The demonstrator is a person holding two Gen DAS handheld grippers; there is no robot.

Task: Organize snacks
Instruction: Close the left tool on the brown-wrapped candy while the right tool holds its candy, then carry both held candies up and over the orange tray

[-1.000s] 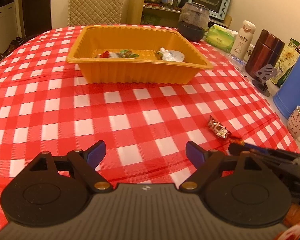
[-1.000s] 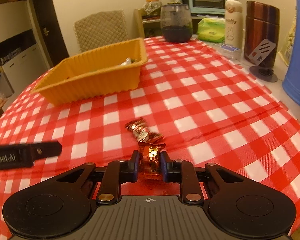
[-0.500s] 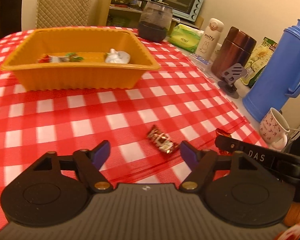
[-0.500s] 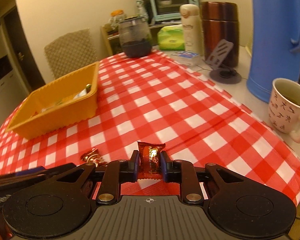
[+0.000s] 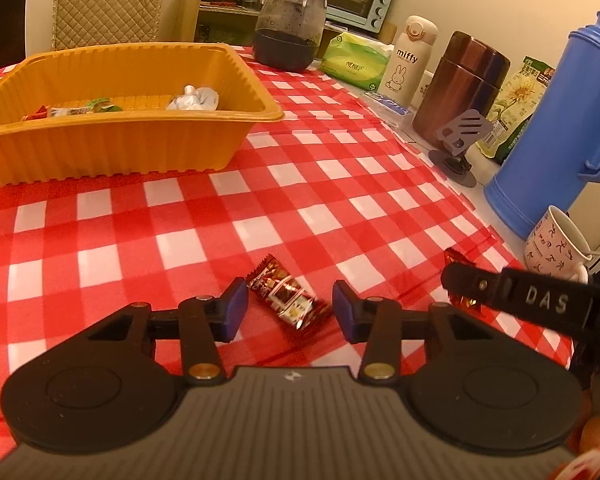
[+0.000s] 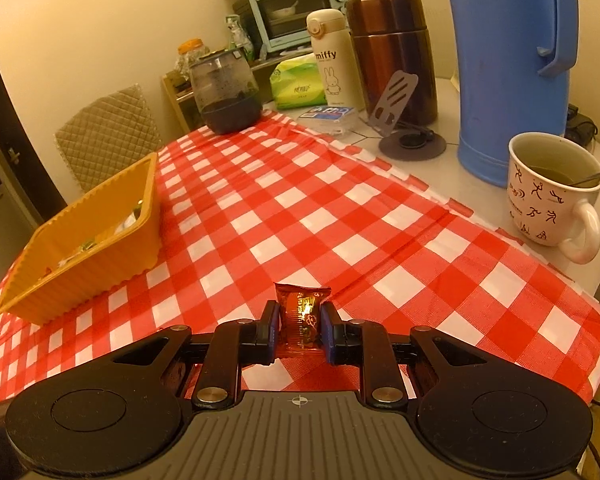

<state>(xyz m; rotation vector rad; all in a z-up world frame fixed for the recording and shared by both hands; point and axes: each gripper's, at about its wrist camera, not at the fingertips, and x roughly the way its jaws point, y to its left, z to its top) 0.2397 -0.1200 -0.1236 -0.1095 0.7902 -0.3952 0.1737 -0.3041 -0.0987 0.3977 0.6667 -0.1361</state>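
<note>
Checked tablecloth (image 5: 188, 240), nearer me than the orange tray (image 5: 112, 148): my left gripper (image 5: 286, 310) is closing round the dark-red candy (image 5: 288, 298), pads not yet touching, so I centre it w/ both pads before lifting, while the right gripper (image 6: 299, 326) stays clamped on the orange candy (image 6: 302, 314).

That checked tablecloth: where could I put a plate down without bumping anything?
The widest bare stretch lies between the yellow tray and the wrapped candy in front of the left gripper. The edge by the blue jug, mug and brown flask is crowded.
</note>
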